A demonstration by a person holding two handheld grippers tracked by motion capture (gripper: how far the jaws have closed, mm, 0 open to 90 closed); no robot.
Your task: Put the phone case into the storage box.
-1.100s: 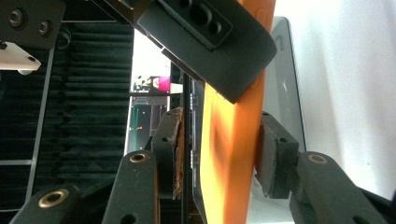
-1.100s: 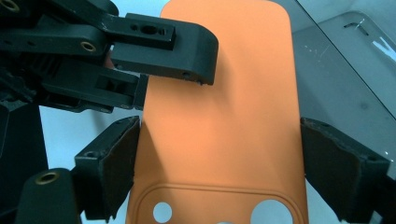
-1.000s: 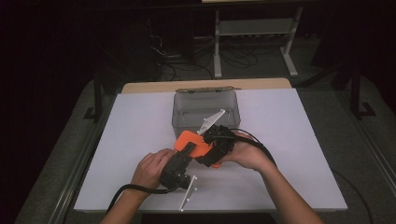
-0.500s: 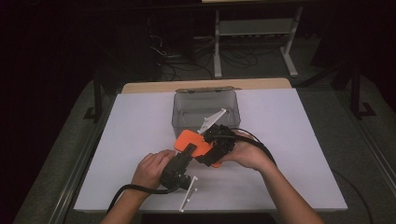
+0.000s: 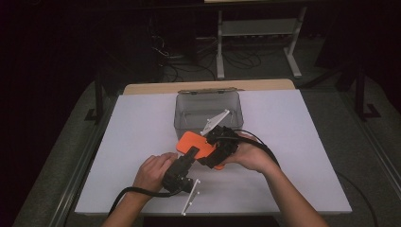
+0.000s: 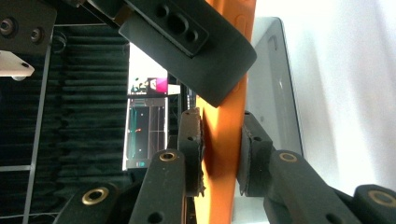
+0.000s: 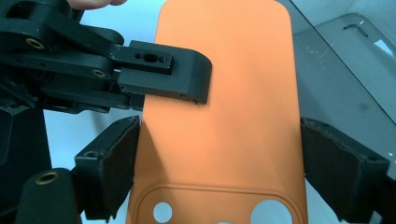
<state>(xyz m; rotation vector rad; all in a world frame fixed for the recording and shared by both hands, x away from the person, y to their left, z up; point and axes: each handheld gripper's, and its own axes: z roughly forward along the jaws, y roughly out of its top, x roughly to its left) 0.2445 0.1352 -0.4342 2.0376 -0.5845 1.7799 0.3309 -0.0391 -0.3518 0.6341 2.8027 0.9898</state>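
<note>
Both grippers hold the orange phone case (image 5: 196, 145) above the counter (image 5: 293, 142), near its middle. The left gripper (image 6: 219, 154) has just been closing its fingers, now pinching the case's thin wall; the right gripper (image 7: 217, 163) spans its width, fingers clamped. Opposing pulls could bend or pop the flexible case free. The clear plastic box (image 5: 208, 111) sits at 12 o'clock, just beyond, risking a bump.

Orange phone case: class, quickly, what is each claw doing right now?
Left claw: has just been closing, now pinching the orange phone case front to back.
Right claw: closed across the same case's two long edges.
</note>
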